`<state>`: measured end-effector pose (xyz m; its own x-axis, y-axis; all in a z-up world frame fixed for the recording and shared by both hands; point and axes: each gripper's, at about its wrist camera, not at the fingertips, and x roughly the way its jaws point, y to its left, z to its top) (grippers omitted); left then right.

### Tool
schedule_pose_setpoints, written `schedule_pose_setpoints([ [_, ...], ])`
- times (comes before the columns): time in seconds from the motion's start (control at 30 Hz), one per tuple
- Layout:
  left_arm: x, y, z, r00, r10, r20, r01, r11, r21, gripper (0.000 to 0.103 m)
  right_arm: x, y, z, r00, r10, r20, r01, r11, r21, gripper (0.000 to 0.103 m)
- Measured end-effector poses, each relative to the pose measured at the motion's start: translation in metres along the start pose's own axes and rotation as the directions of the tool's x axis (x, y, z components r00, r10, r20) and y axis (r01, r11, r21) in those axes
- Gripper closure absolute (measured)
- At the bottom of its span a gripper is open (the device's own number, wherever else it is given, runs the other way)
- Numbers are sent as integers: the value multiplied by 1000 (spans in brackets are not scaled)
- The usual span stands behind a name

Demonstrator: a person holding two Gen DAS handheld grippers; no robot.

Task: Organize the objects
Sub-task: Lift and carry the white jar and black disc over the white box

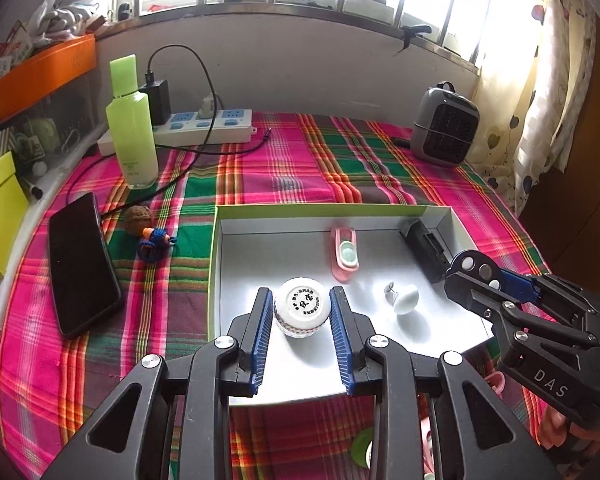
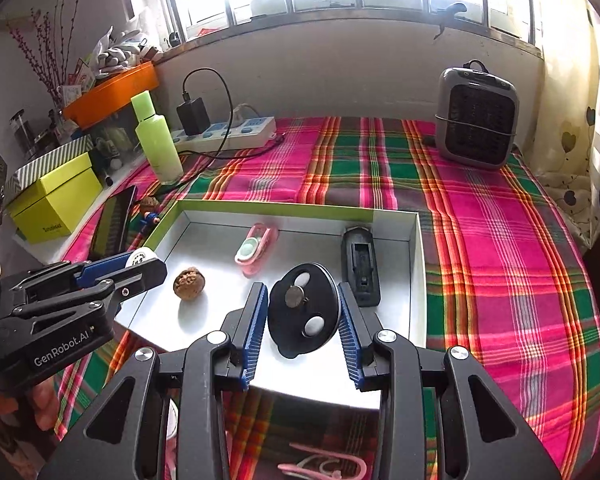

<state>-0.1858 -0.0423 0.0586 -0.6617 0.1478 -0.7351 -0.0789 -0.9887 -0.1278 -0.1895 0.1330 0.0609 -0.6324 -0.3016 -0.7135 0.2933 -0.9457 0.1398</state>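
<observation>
White-capped jar (image 1: 302, 312) sits clamped in the left tool (image 1: 301, 334) and the black disc (image 2: 303, 310) in the right tool (image 2: 303, 330), both hovering directly above the open box (image 1: 260, 248) just below.

Both wrist fisheyes look steeply down past their own claws, close above the shallow white tray (image 1: 216, 264) (image 2: 418, 264), facing the window; each glimpses, perhaps blurred, the other claw.

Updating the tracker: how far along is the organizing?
Done: pink case and black block lie in the tray. In hand: left claw grips a jar, right claw a black disc, both over the tray. Left, likely: walnut and doll on the cloth.
</observation>
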Motion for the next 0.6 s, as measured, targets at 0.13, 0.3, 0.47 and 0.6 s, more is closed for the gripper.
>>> schedule_pose_setpoints([
  [0.13, 10, 4, 10, 1000, 12, -3, -12, 1000, 2, 76, 13, -1, 9, 1000, -6, -14, 6, 1000, -5, 67],
  [0.3, 25, 6, 21, 1000, 18, -16, -18, 1000, 1, 76, 29, -1, 19, 1000, 3, -30, -3, 1000, -2, 67],
  [0.47, 41, 10, 30, 999, 10, -39, -11, 1000, -25, 76, 45, 0, 25, 999, 0, -49, -1, 1000, -15, 67],
  [0.6, 51, 11, 36, 999, 7, -44, -8, 1000, -24, 76, 56, -2, 30, 998, -3, -63, 3, 1000, -13, 67],
])
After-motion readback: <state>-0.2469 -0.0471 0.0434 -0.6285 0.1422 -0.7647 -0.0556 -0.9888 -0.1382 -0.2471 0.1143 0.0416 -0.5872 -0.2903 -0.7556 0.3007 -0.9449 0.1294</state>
